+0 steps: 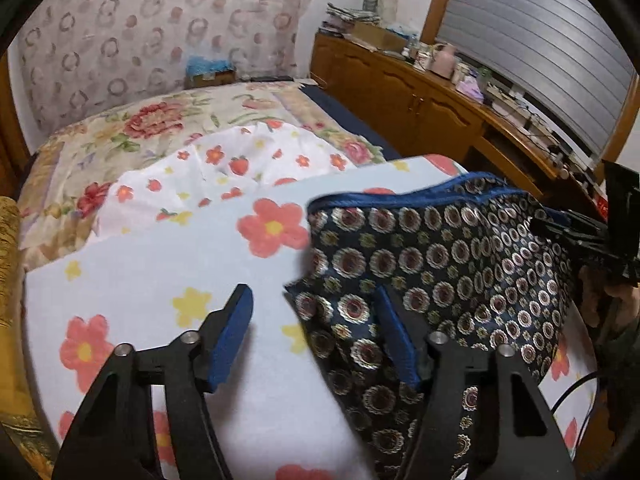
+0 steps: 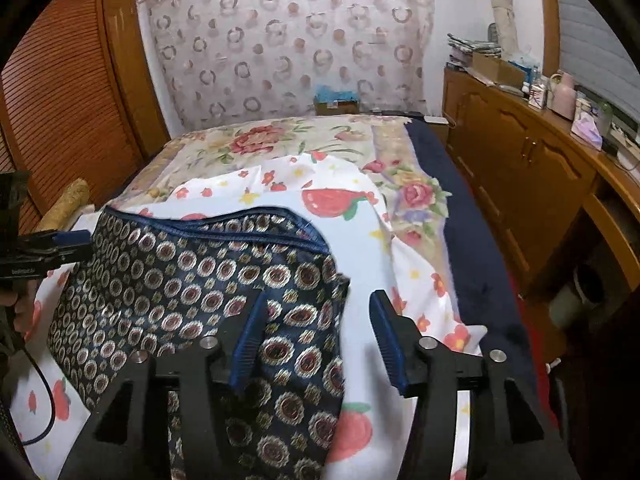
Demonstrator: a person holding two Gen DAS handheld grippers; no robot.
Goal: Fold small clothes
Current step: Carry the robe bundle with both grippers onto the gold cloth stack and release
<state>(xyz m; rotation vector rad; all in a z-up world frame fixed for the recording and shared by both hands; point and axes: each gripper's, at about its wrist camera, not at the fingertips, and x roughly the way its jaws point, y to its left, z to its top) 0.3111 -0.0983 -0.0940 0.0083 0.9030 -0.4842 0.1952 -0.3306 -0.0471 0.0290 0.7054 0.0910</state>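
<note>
A dark navy garment [image 1: 440, 264] with a gold and maroon medallion pattern and a blue waistband lies on a white sheet with red flowers [image 1: 160, 280]. My left gripper [image 1: 314, 298] is open over the garment's left edge, its right finger on the cloth and its left finger over the bare sheet. In the right wrist view the garment [image 2: 192, 280] fills the lower left. My right gripper [image 2: 320, 300] is open over the garment's right edge, with the left finger on the cloth and the right finger over the sheet. Each gripper shows at the edge of the other's view.
The sheet covers a bed with a floral bedspread [image 2: 260, 140]. A wooden cabinet [image 2: 520, 168] with clutter on top runs along the right side. A slatted wooden door [image 2: 60, 100] stands at the left. A patterned curtain [image 2: 288, 40] hangs behind the bed.
</note>
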